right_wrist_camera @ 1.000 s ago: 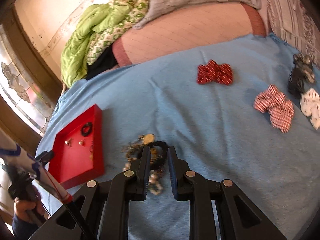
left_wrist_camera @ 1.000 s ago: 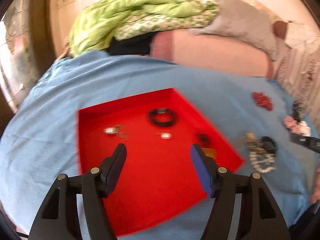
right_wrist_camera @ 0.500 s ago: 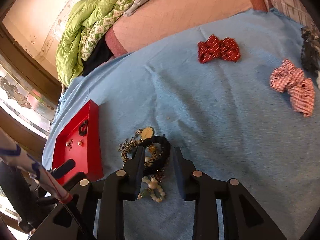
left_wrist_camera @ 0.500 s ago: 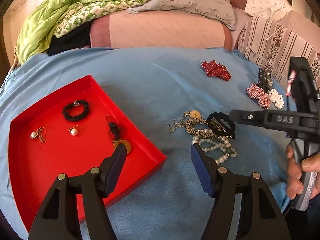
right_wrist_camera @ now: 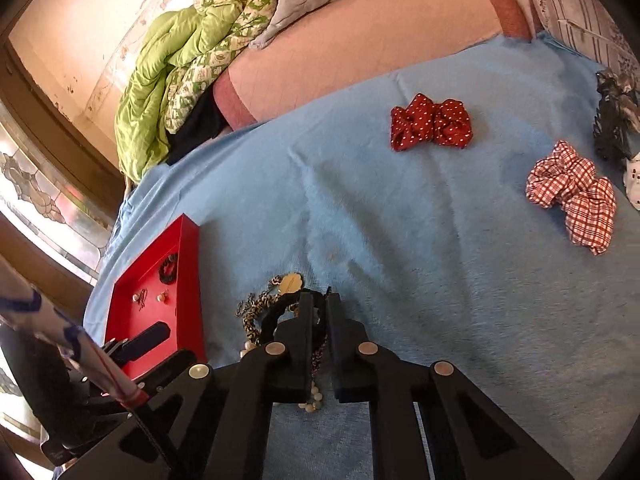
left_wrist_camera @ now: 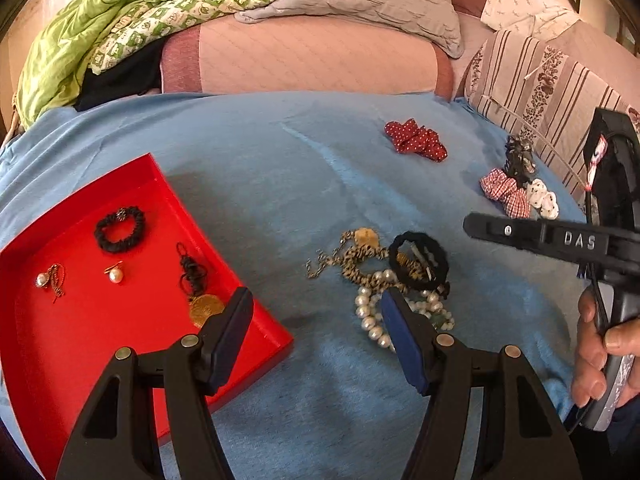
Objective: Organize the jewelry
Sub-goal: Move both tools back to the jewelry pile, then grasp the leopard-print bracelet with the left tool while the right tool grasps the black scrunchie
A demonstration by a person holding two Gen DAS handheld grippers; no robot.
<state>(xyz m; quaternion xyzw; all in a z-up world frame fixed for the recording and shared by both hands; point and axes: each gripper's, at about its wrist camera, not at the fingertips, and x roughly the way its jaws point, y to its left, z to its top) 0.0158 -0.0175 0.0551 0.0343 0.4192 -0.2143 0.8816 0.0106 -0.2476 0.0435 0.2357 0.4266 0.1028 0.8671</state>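
A red tray on the blue blanket holds a black bead bracelet, two pearl earrings and a corded gold pendant. To its right is a tangle of jewelry: a pearl necklace, a leopard-print chain and a black band. My left gripper hangs open and empty above the blanket, between tray and tangle. My right gripper points down into the tangle, its jaws closing to a sliver with the black band's rim pinched between them. The tray lies to its left.
Hair bows lie farther back: a red dotted one, a checked one, a black clip and a white one. A pink bolster, a green quilt and pillows close off the far side. A hand holds the right gripper.
The left gripper swung right, from over the tray to the gap beside the jewelry tangle. The right jaws widened a little around the black band, then closed on it.
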